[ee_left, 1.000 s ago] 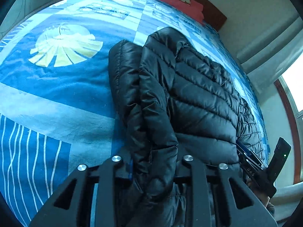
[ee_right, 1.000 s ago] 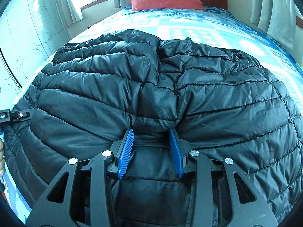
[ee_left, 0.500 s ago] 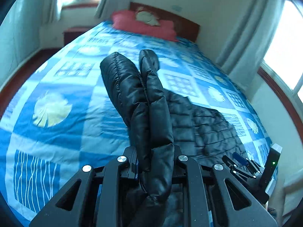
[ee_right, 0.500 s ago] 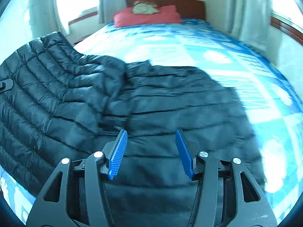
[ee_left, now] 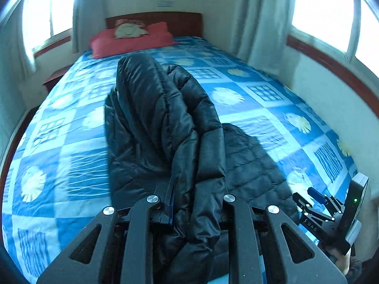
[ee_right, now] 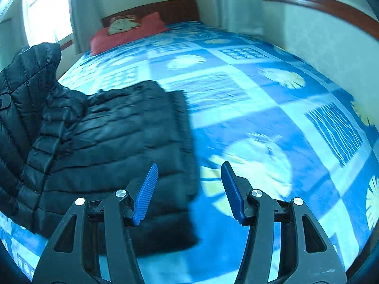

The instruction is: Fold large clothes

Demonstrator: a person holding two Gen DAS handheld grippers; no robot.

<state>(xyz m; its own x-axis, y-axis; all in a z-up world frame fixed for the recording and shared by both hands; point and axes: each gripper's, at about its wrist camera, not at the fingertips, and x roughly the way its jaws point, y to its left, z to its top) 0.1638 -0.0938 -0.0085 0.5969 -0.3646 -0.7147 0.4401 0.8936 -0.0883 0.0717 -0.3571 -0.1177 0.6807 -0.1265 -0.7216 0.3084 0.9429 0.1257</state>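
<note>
One black puffer jacket on one bed, left tool clenching it (raised fold), right tool released, just widened, two red pillows.

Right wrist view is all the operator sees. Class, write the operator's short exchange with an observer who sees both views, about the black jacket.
Operator: My right gripper's jaws have just been opening, with nothing between them. What holds up the jacket at my left edge?
Observer: The left gripper, its jaws shut on a bunched fold of it.
Operator: Does any of the jacket hang past those jaws?
Observer: Yes, a loose fold droops between the fingers towards the camera.
</note>
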